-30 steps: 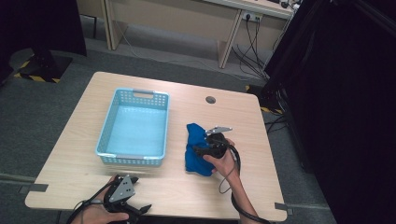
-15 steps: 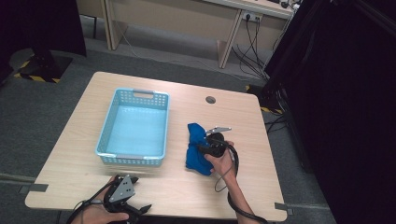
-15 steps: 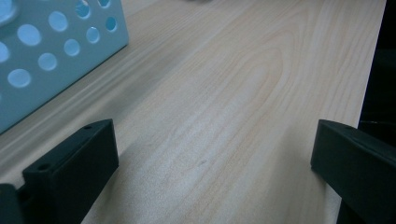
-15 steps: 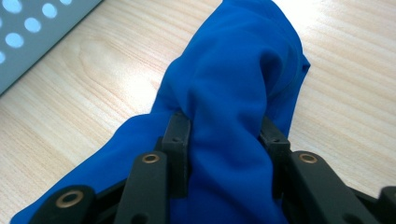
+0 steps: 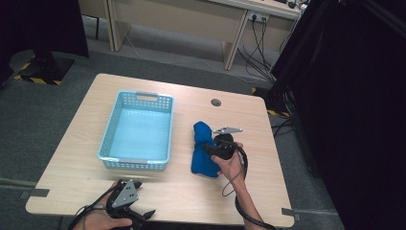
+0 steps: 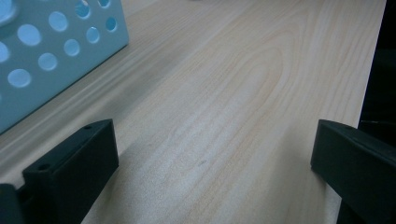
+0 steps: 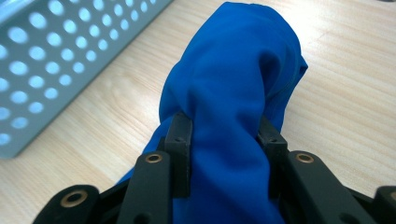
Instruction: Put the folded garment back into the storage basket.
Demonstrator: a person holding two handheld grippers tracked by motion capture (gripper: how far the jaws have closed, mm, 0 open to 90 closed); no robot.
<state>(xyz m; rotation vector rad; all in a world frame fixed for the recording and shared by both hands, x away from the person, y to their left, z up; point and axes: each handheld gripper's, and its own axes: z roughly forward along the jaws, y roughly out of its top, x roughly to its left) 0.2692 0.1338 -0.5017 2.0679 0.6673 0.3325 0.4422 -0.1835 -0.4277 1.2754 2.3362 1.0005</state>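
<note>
A bunched blue cloth [image 5: 202, 154] lies on the wooden table [image 5: 191, 191], just right of the light blue basket [image 5: 136, 160]. My right gripper [image 5: 210, 147] sits on the cloth's right side. In the right gripper view the cloth [image 7: 233, 84] bulges up between the two black jaws, and the right gripper [image 7: 226, 133] is shut on it. My left gripper [image 5: 143, 199] rests low at the table's front edge, held in a hand. In its own view the left gripper [image 6: 210, 163] stands open with bare wood between the jaws.
The perforated basket wall [image 6: 46, 56] stands close to the left gripper's left jaw, and the basket [image 7: 56, 56] also lies left of the held cloth. A round cable hole [image 5: 216, 102] sits at the table's far side. A dark curtain hangs to the right.
The right gripper has edged slightly left onto the cloth, whose near part looks more gathered. The left gripper has not moved.
</note>
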